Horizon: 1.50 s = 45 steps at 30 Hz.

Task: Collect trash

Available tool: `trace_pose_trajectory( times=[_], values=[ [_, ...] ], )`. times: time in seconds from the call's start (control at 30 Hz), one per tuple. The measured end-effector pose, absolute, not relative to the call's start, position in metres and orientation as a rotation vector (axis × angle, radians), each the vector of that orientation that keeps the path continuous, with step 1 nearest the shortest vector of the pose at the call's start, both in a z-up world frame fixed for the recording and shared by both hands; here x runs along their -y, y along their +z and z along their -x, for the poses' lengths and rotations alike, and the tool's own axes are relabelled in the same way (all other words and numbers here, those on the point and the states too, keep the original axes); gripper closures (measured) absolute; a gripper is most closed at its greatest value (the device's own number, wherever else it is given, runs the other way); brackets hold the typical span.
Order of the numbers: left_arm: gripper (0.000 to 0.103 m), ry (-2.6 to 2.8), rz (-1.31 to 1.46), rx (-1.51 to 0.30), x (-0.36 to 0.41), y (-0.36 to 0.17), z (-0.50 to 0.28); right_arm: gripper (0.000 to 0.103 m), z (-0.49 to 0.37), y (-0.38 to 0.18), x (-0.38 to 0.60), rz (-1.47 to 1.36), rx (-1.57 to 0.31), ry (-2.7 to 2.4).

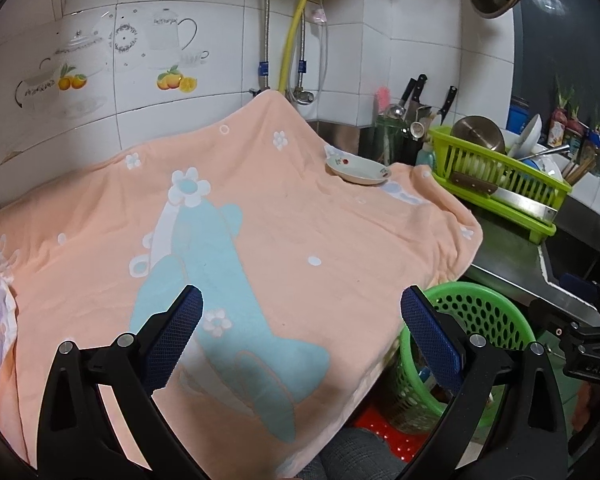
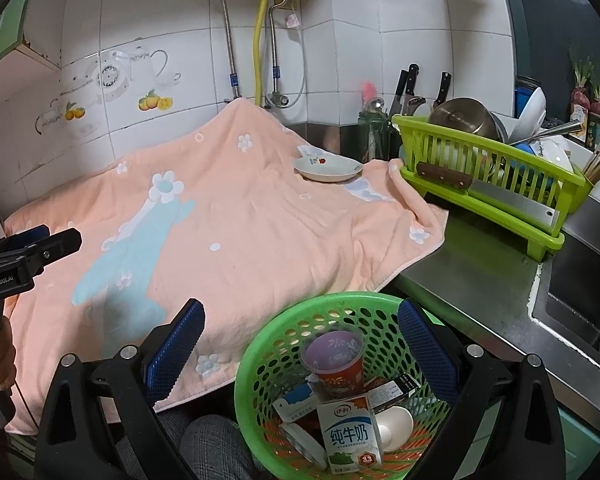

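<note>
Both grippers are held over a kitchen counter covered by a peach towel (image 1: 284, 216) with pale blue and white flower shapes. The left gripper (image 1: 300, 334) has its blue-padded fingers (image 1: 176, 336) spread wide with nothing between them, hovering above the near part of the towel. The right gripper (image 2: 300, 350) is likewise spread wide and empty; directly below and between its fingers sits a green perforated basket (image 2: 268, 356), which stands off the counter's near edge, just right of the towel's hanging corner. Inside the basket lies the gathered trash: a milk carton (image 2: 348, 436) with blue lettering nearest the gripper, a red cup (image 2: 334, 360) with a purple lid upright behind it, a white spoon-like scoop (image 2: 394, 426) to the right, a dark flat box (image 2: 392, 390) and a round white lid (image 2: 302, 442) to the left. In the left wrist view the same basket (image 1: 480, 312) shows just past the right finger. Ahead of both grippers, at the towel's far right edge, rests a small white dish (image 2: 328, 168) with a red fruit print. Further right stands a lime dish rack (image 2: 492, 184) holding a steel pot lid and bowls, with a cleaver (image 2: 484, 192) laid along its front. The left gripper's body (image 2: 24, 252) appears at the left edge of the right wrist view, with a hand (image 2: 2, 354) on its handle.
</note>
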<state>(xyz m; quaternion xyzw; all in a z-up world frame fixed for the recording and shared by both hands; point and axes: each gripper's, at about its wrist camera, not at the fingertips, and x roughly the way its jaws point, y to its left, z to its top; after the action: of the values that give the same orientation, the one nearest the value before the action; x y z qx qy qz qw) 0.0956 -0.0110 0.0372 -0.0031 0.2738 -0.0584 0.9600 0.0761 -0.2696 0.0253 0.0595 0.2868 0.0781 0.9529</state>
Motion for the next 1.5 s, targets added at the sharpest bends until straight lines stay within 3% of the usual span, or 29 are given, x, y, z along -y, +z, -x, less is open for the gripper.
trace_pose_trajectory(
  times=[1.5],
  values=[
    [0.005, -0.053, -0.037, -0.517, 0.0073, 0.0352, -0.0908, 0.007, -0.0734, 0.0237, 0.2685, -0.141, -0.579, 0.153]
  ],
)
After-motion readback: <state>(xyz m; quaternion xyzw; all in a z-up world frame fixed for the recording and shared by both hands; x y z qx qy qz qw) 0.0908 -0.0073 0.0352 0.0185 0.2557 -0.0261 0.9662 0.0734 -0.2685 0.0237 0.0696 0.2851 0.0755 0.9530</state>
